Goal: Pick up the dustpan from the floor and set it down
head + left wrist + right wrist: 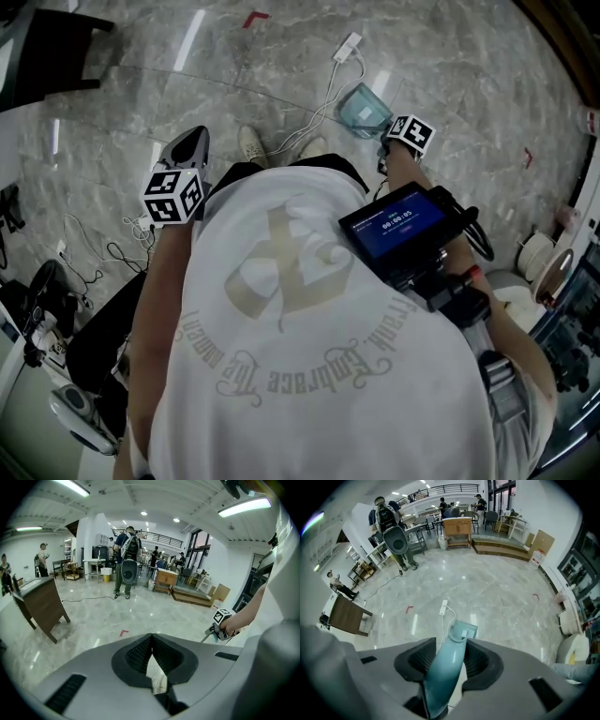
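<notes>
The teal dustpan [362,110] lies on the marble floor in front of the person's feet. In the head view my right gripper [394,136], with its marker cube, is down at the pan's near edge. In the right gripper view the dustpan's handle [449,667] runs up between the two jaws, both pads [421,660] press against it, and the pan's end shows beyond the tips. My left gripper [192,145] hangs to the left over bare floor. In the left gripper view its tips [151,638] meet with nothing between them.
A white power strip [348,45] and its cable run across the floor just beyond the dustpan. A dark wooden table [47,52] stands at the far left. Loose cables and equipment lie at the person's left [56,281]. People stand far off in the hall [126,559].
</notes>
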### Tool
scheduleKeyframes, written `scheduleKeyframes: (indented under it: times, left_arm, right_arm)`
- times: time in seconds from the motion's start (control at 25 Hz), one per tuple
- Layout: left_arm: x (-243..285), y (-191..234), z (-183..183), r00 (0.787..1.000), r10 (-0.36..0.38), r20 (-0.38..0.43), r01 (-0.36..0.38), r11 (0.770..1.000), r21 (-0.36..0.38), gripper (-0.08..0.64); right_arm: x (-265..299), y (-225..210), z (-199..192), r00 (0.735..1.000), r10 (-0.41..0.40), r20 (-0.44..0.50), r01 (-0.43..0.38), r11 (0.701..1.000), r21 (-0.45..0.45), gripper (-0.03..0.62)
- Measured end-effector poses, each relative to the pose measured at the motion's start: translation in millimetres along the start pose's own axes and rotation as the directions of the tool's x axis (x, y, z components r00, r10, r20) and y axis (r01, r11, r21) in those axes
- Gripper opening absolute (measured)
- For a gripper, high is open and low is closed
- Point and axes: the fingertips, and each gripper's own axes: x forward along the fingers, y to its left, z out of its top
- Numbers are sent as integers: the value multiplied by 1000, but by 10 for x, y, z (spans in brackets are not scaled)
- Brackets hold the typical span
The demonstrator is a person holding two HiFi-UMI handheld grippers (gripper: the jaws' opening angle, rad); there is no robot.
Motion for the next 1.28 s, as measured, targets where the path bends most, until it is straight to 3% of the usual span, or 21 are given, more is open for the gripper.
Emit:
scheduleKeyframes:
  times: [0.24, 0.52, 1.04, 1.28]
  left_arm:
    - [112, 15, 51, 1000, -25, -3, 25, 1000, 5, 12]
    - [296, -28, 82, 997, -70, -15, 70, 997, 22, 12]
    - [460, -69, 90, 993, -116, -13, 116, 993, 23, 12]
    - [363, -106, 56, 991, -134, 6, 134, 991, 20, 12]
  right_arm:
    - [-104, -144, -37, 997, -70, 25, 71, 996, -44, 142]
    - [-171, -214, -17, 997, -70, 30, 73, 989, -126, 107]
    - [-395, -26, -39, 998, 5, 65, 14, 955, -296, 107]
    - [-769, 278, 80, 989, 71, 130, -7, 901, -433, 107]
